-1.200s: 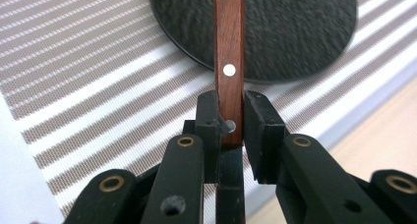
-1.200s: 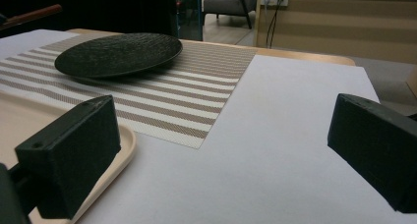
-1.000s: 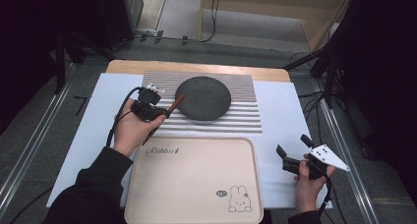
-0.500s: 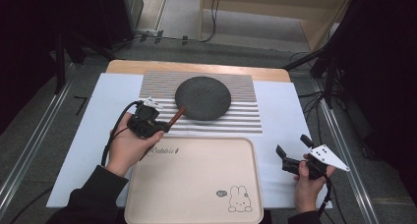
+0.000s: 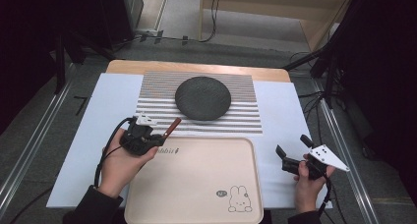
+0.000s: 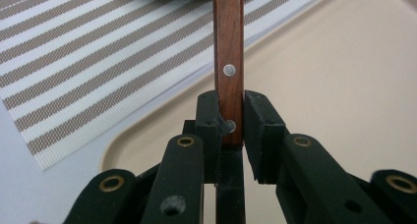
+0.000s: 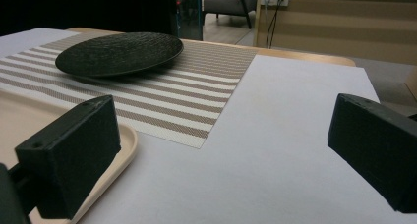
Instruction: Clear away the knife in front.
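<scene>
My left claw (image 5: pixel 158 138) clamps the wooden handle (image 6: pixel 228 62), which juts straight out from it over the tray's (image 5: pixel 196 184) far-left corner; my right claw (image 5: pixel 290 153) gapes empty.

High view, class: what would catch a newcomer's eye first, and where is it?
Most striking is the black plate on the striped mat at the table's far middle. Nearer lies a cream tray with a rabbit drawing. At the tray's near-left corner, the left hand-held gripper clamps a wooden handle.
</scene>
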A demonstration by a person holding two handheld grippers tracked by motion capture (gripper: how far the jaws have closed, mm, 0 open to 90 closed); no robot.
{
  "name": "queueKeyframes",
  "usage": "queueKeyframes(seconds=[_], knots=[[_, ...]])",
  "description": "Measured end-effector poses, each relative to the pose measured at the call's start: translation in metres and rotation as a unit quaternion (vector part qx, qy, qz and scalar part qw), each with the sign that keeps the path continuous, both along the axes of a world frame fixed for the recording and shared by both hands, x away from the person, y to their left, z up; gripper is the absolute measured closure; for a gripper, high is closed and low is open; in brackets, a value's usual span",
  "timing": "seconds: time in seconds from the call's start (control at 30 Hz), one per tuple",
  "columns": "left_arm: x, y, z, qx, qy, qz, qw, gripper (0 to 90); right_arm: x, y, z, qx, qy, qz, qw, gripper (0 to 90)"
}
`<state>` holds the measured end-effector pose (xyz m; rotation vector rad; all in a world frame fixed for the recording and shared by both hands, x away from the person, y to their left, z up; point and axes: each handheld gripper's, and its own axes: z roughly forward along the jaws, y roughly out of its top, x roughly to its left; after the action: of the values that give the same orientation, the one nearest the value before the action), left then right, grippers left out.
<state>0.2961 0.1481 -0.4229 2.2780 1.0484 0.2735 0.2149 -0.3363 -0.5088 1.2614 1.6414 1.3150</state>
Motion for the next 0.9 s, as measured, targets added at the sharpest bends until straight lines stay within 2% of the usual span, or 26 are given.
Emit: queueKeyframes(seconds=[0.33, 0.57, 0.77, 0.9], knots=[[-0.020, 0.009, -0.010, -0.001, 0.006, 0.010, 0.9999, 76.7, 0.000, -0.001, 0.000, 0.001, 0.001, -0.001, 1.0000, 0.0], [-0.031, 0.019, -0.020, -0.010, 0.012, 0.026, 0.9995, 76.7, 0.000, 0.000, 0.000, -0.001, 0.000, -0.001, 1.0000, 0.0], [-0.038, 0.024, -0.026, -0.027, 0.018, 0.037, 0.9988, 76.7, 0.000, 0.000, 0.000, -0.001, 0.001, -0.001, 1.0000, 0.0], [-0.042, 0.023, -0.033, -0.025, 0.024, 0.039, 0.9986, 76.7, 0.000, 0.000, 0.000, -0.002, 0.000, -0.001, 1.0000, 0.0]])
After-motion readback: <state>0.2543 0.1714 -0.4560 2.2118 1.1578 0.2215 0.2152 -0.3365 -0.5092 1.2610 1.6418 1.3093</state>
